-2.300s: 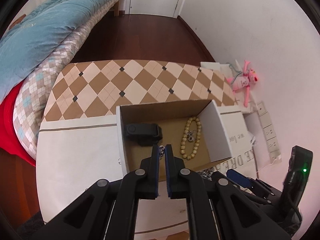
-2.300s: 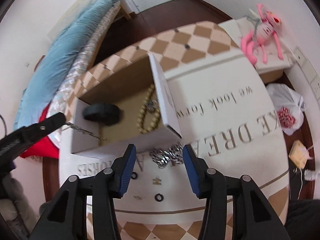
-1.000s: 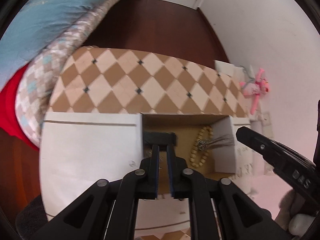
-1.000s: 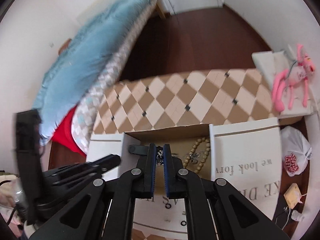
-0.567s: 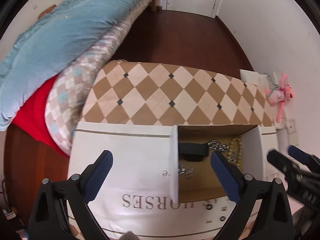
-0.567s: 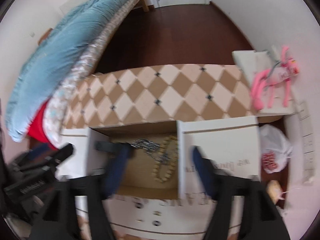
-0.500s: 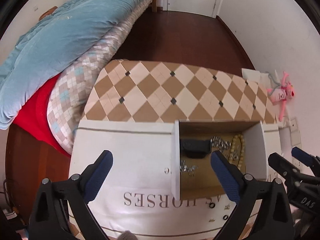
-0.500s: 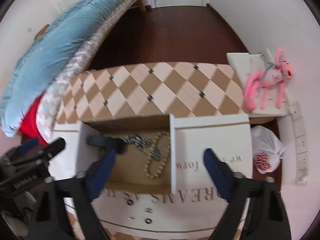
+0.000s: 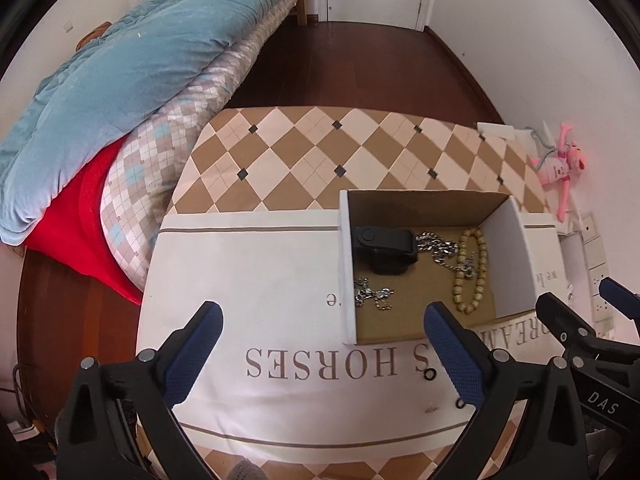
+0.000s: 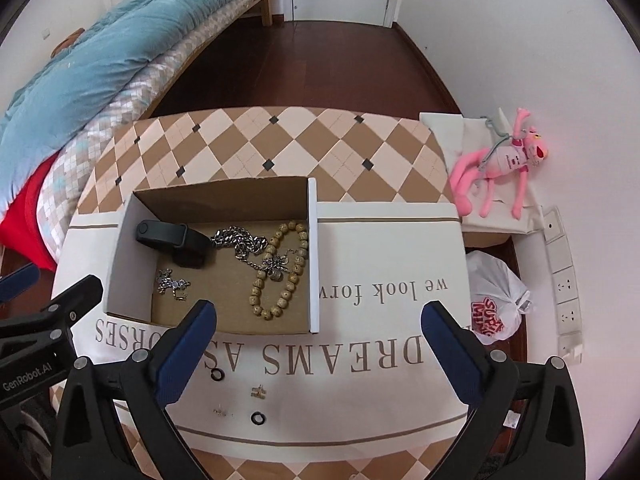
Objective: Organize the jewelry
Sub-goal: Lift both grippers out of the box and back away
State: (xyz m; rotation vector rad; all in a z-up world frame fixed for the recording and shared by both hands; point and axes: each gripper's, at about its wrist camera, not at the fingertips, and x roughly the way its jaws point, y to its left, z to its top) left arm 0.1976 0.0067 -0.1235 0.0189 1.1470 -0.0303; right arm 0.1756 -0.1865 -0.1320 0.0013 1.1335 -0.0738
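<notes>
A white cardboard box (image 9: 345,264) (image 10: 314,256) sits on the table. It holds a black wristband (image 9: 384,240) (image 10: 172,238), a thick silver chain (image 9: 438,246) (image 10: 238,242), a tan bead bracelet (image 9: 474,276) (image 10: 280,272) and a small silver chain (image 9: 372,294) (image 10: 172,284). Two black rings (image 10: 217,375) (image 10: 258,418) and small gold pieces (image 10: 259,391) lie on the cloth in front of the box. My left gripper (image 9: 322,340) is open and empty above the cloth, left of the box. My right gripper (image 10: 318,340) is open and empty, above the box's front right corner.
A white cloth with brown lettering (image 9: 280,312) covers the near part of a diamond-patterned table (image 9: 320,152). A bed with a blue quilt (image 9: 120,64) stands left. A pink plush toy (image 10: 500,164) and a plastic bag (image 10: 494,304) lie right, near wall sockets.
Both grippers were shut on chains over the box, then opened. The two chains now lie in the box, and both grippers have pulled back and up.
</notes>
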